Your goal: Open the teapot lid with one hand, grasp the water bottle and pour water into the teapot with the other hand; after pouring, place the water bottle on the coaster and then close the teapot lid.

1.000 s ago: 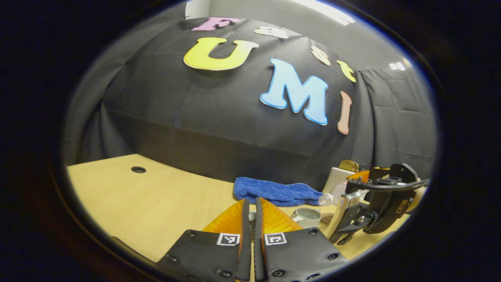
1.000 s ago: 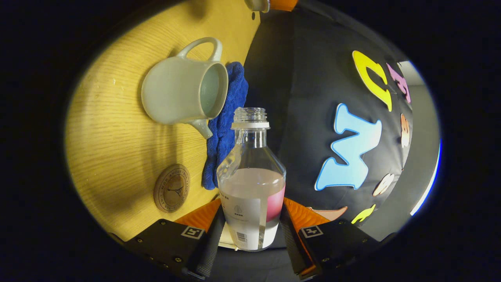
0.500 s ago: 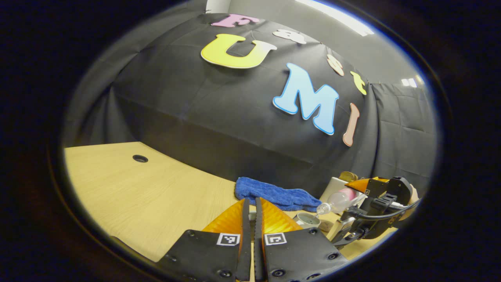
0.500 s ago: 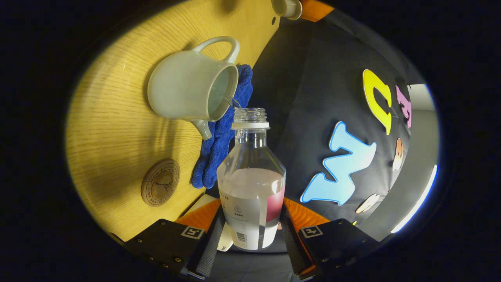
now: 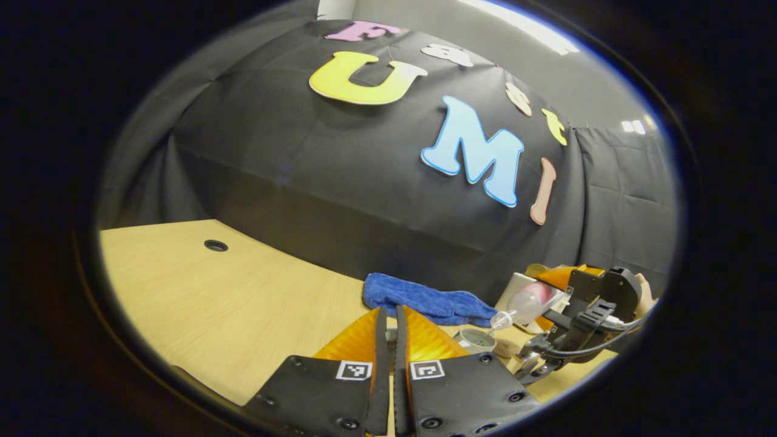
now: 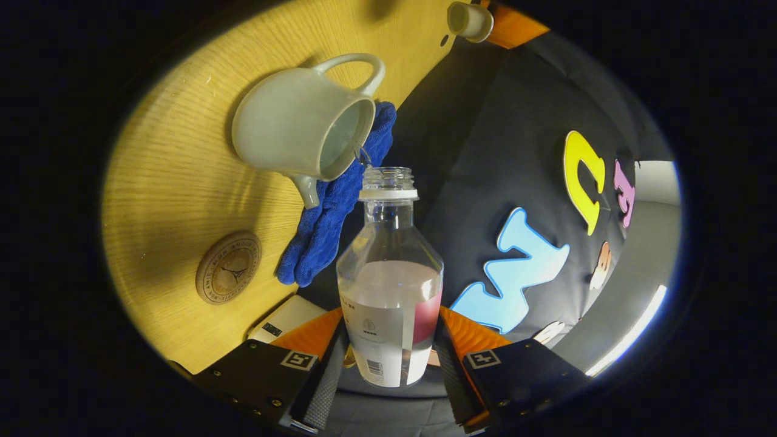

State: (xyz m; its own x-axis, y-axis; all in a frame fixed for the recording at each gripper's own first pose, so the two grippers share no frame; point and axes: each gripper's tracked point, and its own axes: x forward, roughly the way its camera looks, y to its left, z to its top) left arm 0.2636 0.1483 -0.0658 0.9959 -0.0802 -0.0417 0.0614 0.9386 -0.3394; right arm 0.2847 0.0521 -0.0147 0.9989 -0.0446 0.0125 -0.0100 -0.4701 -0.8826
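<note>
The right gripper [image 6: 388, 358] is clenching the clear plastic water bottle with the pale label [image 6: 388, 291] by its lower body, one finger pressing on each side, and is tipping it so the uncapped neck is pointing at the open mouth of the pale ceramic teapot [image 6: 297, 133]. A thin thread of water is running from the bottle's lip into the pot. The left gripper [image 5: 389, 331] is standing off with its fingers drawn nearly together; something small and pale sits at their tips, and in the right gripper view it is showing as the small pale teapot lid [image 6: 468, 21], so the left claw seems to be pinching it.

As a judgement, the lid is off and pouring is under way; setting the bottle on the round wooden coaster [image 6: 229, 267] and closing the pot remain.

The coaster is lying bare on the light wooden table [image 6: 164, 182], near the pot's spout. A crumpled blue towel [image 6: 334, 212] is lying just behind the teapot toward the wall, and a flat white box [image 6: 285, 318] is sitting near the table edge beside the coaster. The left stretch of table is offering open room.
</note>
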